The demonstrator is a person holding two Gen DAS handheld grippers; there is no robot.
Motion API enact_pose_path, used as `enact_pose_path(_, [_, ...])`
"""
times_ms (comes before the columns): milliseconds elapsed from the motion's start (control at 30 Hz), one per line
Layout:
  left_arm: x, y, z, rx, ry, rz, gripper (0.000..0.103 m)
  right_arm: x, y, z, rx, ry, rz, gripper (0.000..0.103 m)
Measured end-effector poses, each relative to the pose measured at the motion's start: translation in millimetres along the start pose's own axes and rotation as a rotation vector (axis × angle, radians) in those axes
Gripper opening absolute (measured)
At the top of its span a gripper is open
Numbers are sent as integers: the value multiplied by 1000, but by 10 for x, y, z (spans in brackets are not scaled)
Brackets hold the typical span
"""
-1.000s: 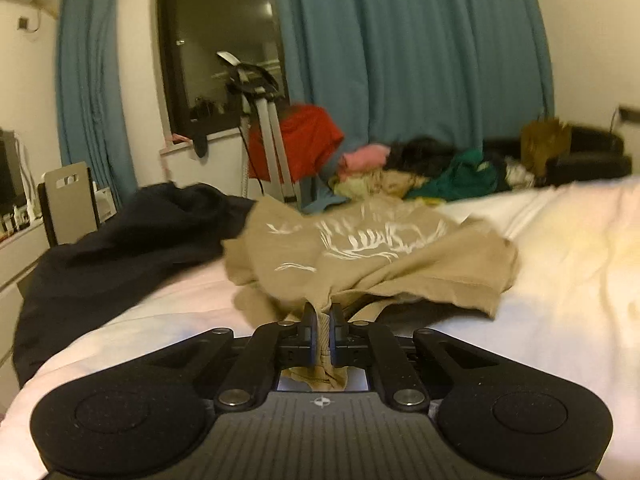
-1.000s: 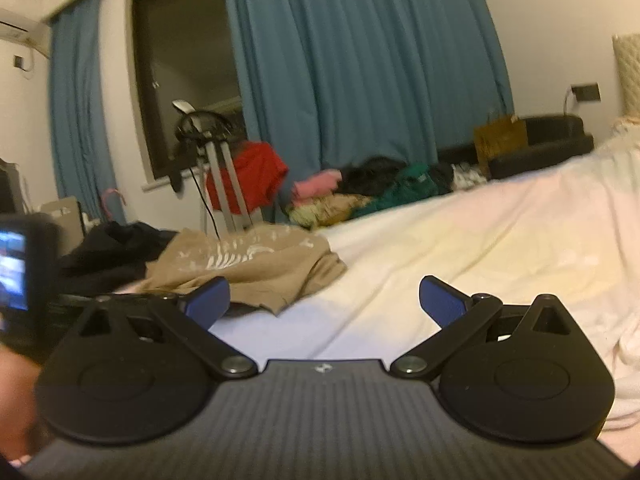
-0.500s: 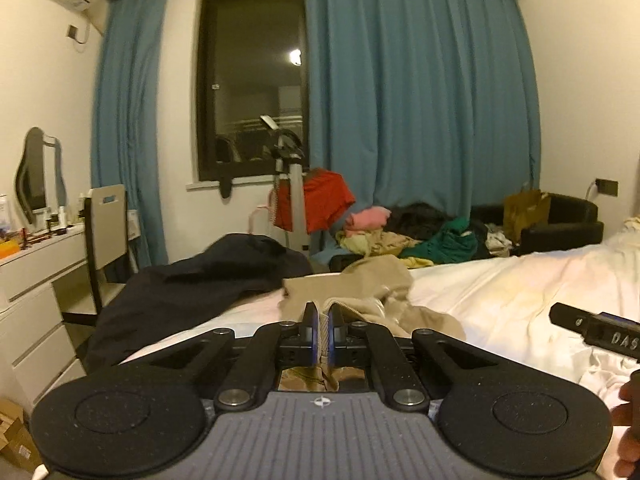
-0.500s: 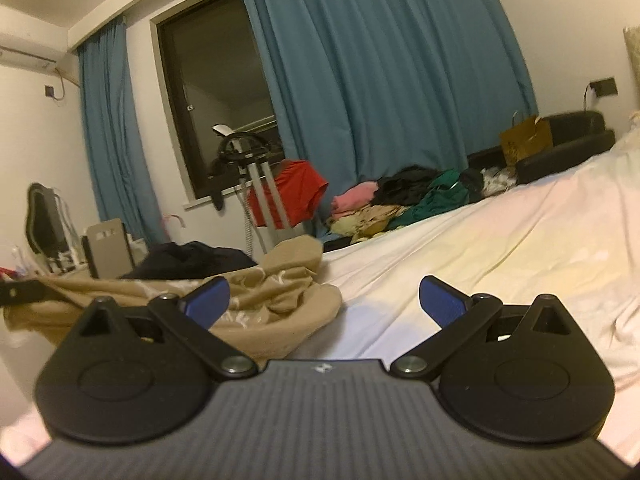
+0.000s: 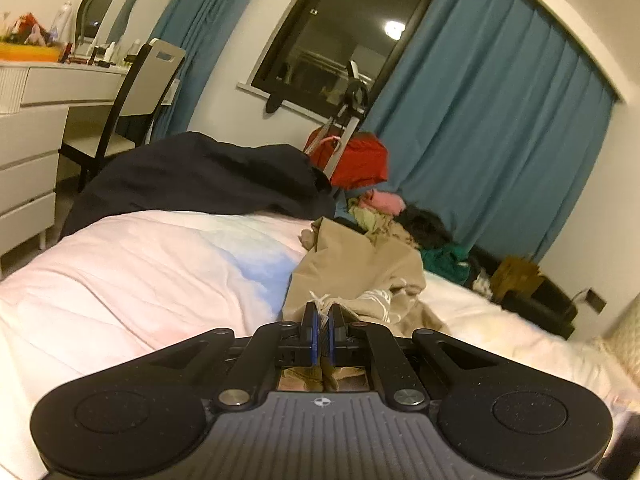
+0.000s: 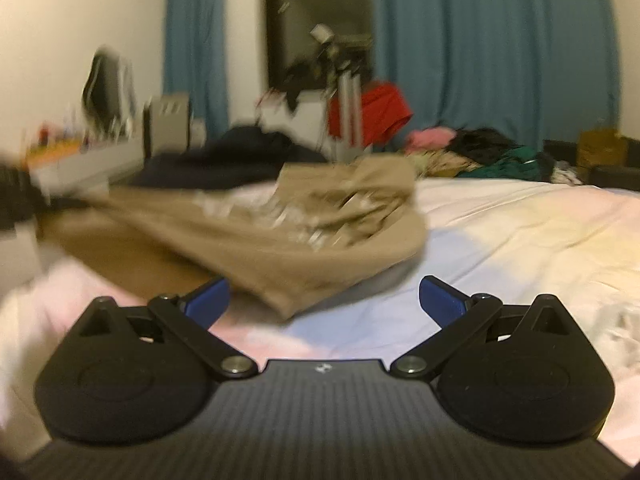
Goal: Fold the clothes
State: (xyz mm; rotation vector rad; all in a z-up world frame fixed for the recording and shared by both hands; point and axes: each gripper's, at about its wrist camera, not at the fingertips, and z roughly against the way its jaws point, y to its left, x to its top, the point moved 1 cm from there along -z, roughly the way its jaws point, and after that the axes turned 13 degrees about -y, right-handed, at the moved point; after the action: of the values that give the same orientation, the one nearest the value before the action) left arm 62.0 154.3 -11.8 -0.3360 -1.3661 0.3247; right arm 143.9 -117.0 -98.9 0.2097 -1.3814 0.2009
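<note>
A tan T-shirt with a white print [image 5: 360,268] lies stretched over the pale bed [image 5: 152,272]. My left gripper [image 5: 323,316] is shut on the shirt's near edge, with tan cloth pinched between the blue pads. In the right wrist view the same tan T-shirt [image 6: 280,232] hangs blurred, pulled taut toward the left edge of the picture. My right gripper [image 6: 324,300] stands open just in front of the shirt's lower hem, nothing between its fingers.
A dark garment [image 5: 208,180] lies heaped at the bed's far side. Beyond it stand a rack with a red cloth [image 5: 356,160], a pile of mixed clothes [image 6: 480,156], teal curtains and a window. A white dresser [image 5: 28,152] and chair [image 5: 140,92] stand at the left.
The left gripper has dragged the tan shirt sideways and rolled, so the shirt is stretched out instead of heaped. The right gripper has swung left toward the shirt, still open.
</note>
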Motion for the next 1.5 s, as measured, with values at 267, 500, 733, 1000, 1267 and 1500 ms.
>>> enact_pose_path(267, [-58,98,-168,24,-8,12,5,-220,239,-781,-14,71,-39,103])
enact_pose_path(500, [-177,5,-341,3,20,-18,5,54,-285,-665,-220,-127,-203,103])
enact_pose_path(733, [-346,-231,-351,-21,19,-128,5,152,-496,-768,-205,-94,-223,103])
enact_pose_path(1000, [-332,-164,-364,50,4,-117,5,-2,-69,-501,60,-24,-75,103])
enact_pose_path(1267, [-324,-136,-320,82,2,-140,5,-189,-141,-839,-96,102,-82,91])
enact_pose_path(1500, [-375,-180,-371,92,24,-192,6,-327,-488,-785,-200,143,-216,58])
